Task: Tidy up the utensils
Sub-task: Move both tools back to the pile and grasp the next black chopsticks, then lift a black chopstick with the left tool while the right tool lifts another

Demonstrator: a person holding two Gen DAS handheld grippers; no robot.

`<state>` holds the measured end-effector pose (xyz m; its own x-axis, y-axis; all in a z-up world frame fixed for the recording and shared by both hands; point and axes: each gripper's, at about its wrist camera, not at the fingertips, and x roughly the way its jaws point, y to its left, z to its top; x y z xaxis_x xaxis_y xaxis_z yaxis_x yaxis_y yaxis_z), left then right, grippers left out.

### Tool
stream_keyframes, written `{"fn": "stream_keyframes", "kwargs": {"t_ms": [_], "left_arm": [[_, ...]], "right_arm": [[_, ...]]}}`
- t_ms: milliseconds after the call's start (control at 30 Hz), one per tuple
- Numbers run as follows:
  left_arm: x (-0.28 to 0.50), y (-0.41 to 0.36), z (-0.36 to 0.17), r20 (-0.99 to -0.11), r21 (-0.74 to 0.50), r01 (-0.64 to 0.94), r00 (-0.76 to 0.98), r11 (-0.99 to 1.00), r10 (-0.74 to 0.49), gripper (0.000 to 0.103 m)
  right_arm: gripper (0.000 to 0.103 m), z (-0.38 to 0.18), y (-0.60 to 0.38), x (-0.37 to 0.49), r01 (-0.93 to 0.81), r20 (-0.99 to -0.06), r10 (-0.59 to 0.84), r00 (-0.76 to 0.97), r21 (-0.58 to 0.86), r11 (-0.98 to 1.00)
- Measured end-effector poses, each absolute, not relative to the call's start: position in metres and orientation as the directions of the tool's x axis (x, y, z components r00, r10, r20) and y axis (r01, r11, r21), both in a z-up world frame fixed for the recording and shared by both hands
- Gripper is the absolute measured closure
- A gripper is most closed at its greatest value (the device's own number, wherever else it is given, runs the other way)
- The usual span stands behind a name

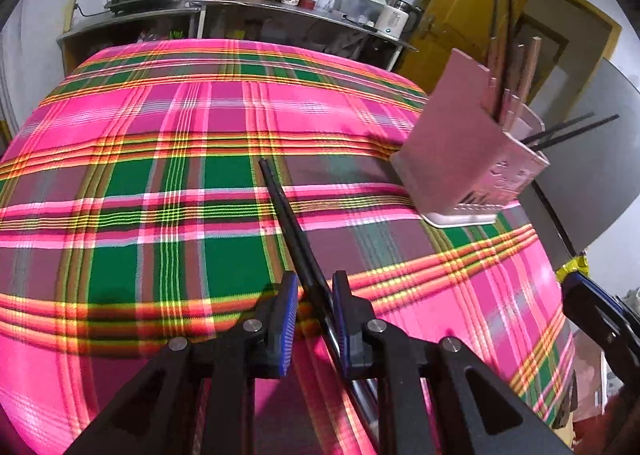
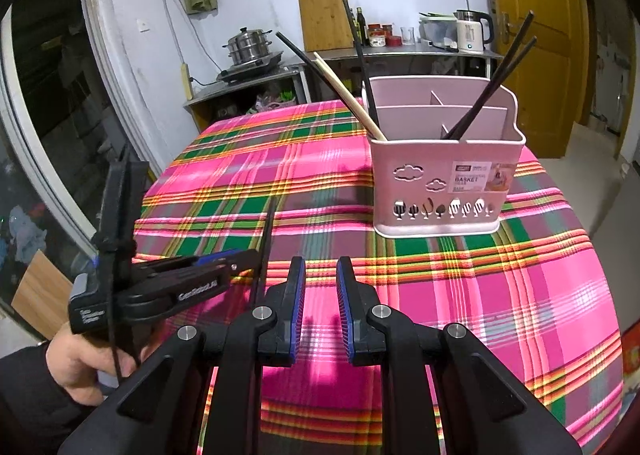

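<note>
Plaid tablecloth [image 2: 460,295] over kitchen table | left gripper [image 1: 315,309]: fingers slack around black chopstick [image 1: 286,221], not pinching, apparently lowering it flat | right gripper [image 2: 321,305]: parted, empty, waiting | pink utensil basket [image 2: 440,183], far right, holds sorted chopsticks upright.

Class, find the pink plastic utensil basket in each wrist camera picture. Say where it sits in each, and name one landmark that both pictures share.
Left wrist view: the pink plastic utensil basket sits at the right, tilted, on the plaid tablecloth's far right edge.
Right wrist view: the basket stands upright, right of centre, holding chopsticks.
Shared landmark: the white electric kettle on the metal counter behind.
</note>
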<state>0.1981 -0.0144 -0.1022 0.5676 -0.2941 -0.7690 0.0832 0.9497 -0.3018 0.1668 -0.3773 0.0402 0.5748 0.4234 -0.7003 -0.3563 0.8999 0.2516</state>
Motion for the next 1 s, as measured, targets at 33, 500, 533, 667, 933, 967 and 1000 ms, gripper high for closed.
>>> {"fn": "stream_keyframes", "kwargs": {"t_ms": [33, 500, 533, 667, 933, 967, 1000], "left_arm": [[0.201, -0.015, -0.105, -0.773, -0.295, 0.078, 0.567, 0.952, -0.286, 0.086], [0.205, -0.011, -0.111, -0.771, -0.27, 0.057, 0.585, 0.961, -0.251, 0.086], [0.205, -0.012, -0.111, -0.773, -0.265, 0.055, 0.584, 0.963, -0.247, 0.086], [0.21, -0.02, -0.111, -0.784, -0.215, 0.07, 0.582, 0.974, -0.215, 0.087], [0.204, 0.0, -0.111, -0.794, -0.216, 0.083, 0.565, 0.973, -0.224, 0.095], [0.201, 0.005, -0.111, -0.793, -0.216, 0.079, 0.567, 0.973, -0.222, 0.096], [0.197, 0.015, -0.111, -0.794, -0.221, 0.066, 0.567, 0.973, -0.218, 0.096]], "right_arm": [[0.087, 0.039, -0.378, 0.168, -0.354, -0.702, 0.423, 0.573, 0.253, 0.9], [0.087, 0.033, -0.381, 0.175, -0.342, -0.71, 0.419, 0.566, 0.26, 0.903], [0.087, 0.033, -0.381, 0.175, -0.342, -0.71, 0.42, 0.565, 0.262, 0.903], [0.087, 0.032, -0.379, 0.174, -0.343, -0.712, 0.42, 0.563, 0.262, 0.902], [0.087, 0.032, -0.374, 0.174, -0.353, -0.715, 0.425, 0.556, 0.26, 0.899], [0.087, 0.032, -0.372, 0.174, -0.359, -0.715, 0.429, 0.553, 0.26, 0.896], [0.087, 0.031, -0.369, 0.174, -0.363, -0.715, 0.431, 0.55, 0.26, 0.895]]}}
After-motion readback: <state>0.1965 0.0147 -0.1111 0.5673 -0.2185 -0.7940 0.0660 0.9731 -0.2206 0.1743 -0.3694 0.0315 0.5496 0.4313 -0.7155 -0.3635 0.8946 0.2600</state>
